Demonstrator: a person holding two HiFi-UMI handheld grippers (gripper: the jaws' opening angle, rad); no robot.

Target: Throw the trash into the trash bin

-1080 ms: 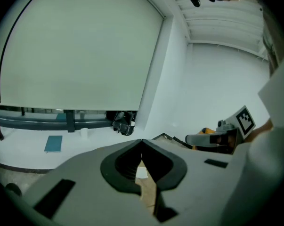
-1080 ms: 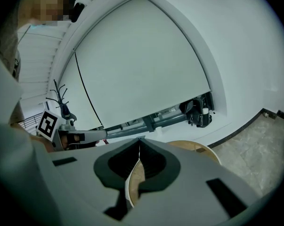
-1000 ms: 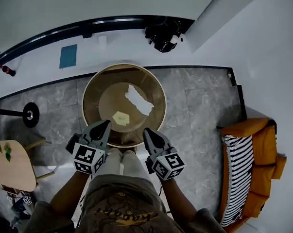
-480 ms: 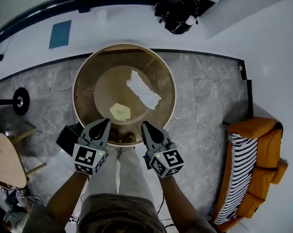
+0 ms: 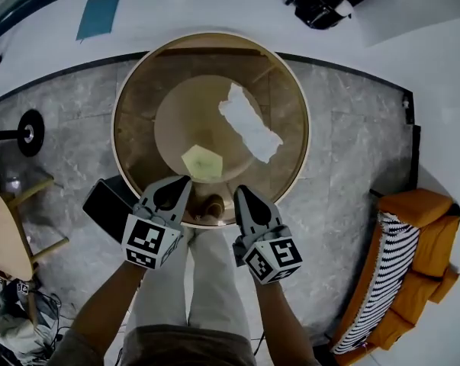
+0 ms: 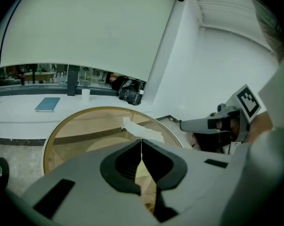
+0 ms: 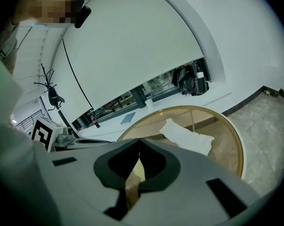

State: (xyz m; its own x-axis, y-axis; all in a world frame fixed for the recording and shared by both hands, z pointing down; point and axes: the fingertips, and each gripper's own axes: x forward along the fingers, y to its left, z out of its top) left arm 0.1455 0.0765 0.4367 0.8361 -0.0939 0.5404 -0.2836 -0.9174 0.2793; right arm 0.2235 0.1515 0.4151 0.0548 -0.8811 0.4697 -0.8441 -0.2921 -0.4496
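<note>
While the left claw (image 5: 179, 181) and right claw (image 5: 241, 191) are hovering clenched and empty over the near edge of the round tabletop (image 5: 117, 132), a yellow-green scrap (image 5: 202, 162) is lying just ahead of them, nearer the left claw, touching neither. A crumpled white paper (image 5: 250, 122) is lying farther ahead, beyond the right claw's tip.

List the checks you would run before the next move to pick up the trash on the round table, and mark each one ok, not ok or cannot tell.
1. Trash in sight: white paper and yellow paper lie on the round table: ok.
2. Left hand-held gripper empty: ok.
3. Right hand-held gripper empty: ok.
4. Jaws open for a grasp: not ok, both are shut.
5. Nothing lies between the grippers and the papers: ok.
6. Trash bin found: cannot tell; the dark object beside the table may be it.
</note>
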